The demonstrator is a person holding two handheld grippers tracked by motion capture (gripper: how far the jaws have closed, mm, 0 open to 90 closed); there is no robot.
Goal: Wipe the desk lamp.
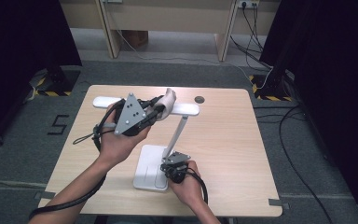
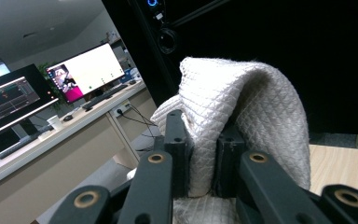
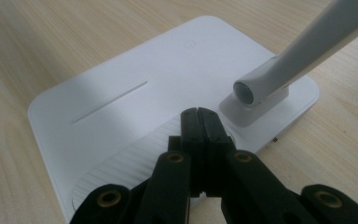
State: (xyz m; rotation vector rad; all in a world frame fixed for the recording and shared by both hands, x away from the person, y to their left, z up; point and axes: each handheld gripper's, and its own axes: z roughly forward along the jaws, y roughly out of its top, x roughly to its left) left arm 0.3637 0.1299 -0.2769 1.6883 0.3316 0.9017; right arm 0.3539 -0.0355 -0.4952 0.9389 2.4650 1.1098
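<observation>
White quilted cloth (image 2: 242,116) pinched in the left gripper (image 1: 154,113) could slip off the lamp head (image 1: 186,109) if the pressed-together right gripper (image 3: 199,122) lets the base (image 3: 121,93) slide.

Cloth (image 2: 242,107): cream-white, quilted in a fine diamond weave; bunched and folded, its top arching over in a rounded hump.
Cloth, place (image 1: 166,103): raised against the lamp's head bar, near the bar's middle.
Lamp (image 1: 175,135): white desk lamp, upright on the wooden table.
Lamp base (image 3: 135,93): flat rounded rectangle with a thin groove and a ribbed patch.
Lamp stem (image 3: 303,46): slim, tilted, hinged at one base corner.
Lamp head (image 1: 186,109): long level bar.
</observation>
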